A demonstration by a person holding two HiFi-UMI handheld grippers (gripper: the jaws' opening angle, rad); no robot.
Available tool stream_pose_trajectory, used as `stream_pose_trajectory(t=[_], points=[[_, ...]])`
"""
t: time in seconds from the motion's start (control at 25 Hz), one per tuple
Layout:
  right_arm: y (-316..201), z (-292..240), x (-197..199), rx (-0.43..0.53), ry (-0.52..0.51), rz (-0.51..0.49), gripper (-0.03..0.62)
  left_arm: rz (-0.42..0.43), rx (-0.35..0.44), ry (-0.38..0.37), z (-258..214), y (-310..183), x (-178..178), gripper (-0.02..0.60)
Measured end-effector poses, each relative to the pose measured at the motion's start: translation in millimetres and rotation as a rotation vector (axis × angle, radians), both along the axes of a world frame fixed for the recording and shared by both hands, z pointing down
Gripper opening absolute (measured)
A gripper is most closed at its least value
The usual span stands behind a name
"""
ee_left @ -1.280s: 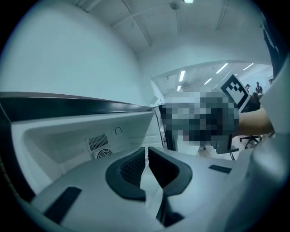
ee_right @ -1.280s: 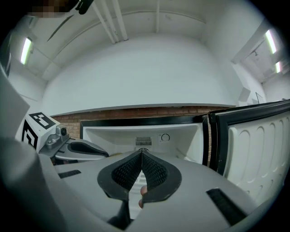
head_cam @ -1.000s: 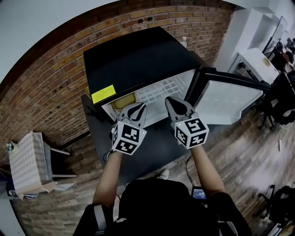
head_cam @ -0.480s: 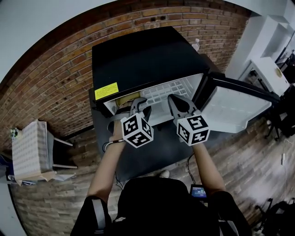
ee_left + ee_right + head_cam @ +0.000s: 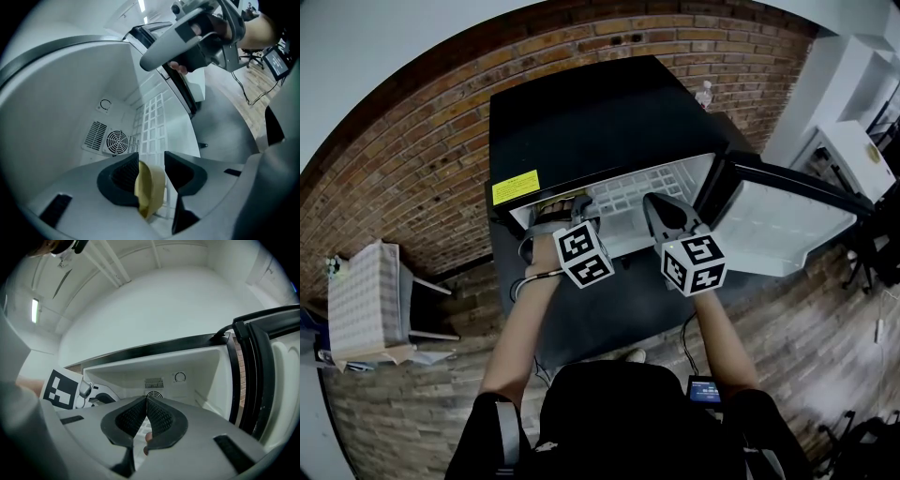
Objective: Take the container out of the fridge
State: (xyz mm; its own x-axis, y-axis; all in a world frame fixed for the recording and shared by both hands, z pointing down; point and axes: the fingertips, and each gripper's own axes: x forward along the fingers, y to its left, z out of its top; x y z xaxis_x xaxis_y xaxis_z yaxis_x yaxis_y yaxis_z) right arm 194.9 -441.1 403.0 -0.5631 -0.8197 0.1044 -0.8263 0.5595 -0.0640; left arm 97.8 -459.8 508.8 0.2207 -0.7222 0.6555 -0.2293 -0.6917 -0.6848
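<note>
Left jaws spread around the container, deep in the fridge.

My left gripper (image 5: 151, 163) reaches into the black mini fridge (image 5: 581, 122). Its jaws have just been opening wide, so the pale yellow plastic container (image 5: 150, 190) on the white wire shelf (image 5: 151, 123) stands between them, not yet pinched. My right gripper (image 5: 146, 403) hovers clenched and empty at the opening, beside the swung-open door (image 5: 778, 225), out of the way.

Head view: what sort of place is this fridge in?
Probably an office or studio corner: a small black fridge, door open, against a bare brick wall, with a wood-plank floor.
</note>
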Motion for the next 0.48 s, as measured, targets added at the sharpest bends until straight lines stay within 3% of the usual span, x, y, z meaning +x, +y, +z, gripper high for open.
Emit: stream_pose_trajectory(t=[0.48], points=[[-6,10,3,-0.019,0.001,-0.006,0.041,-0.130,0.037,-0.091,14,-21,-20,0.164]])
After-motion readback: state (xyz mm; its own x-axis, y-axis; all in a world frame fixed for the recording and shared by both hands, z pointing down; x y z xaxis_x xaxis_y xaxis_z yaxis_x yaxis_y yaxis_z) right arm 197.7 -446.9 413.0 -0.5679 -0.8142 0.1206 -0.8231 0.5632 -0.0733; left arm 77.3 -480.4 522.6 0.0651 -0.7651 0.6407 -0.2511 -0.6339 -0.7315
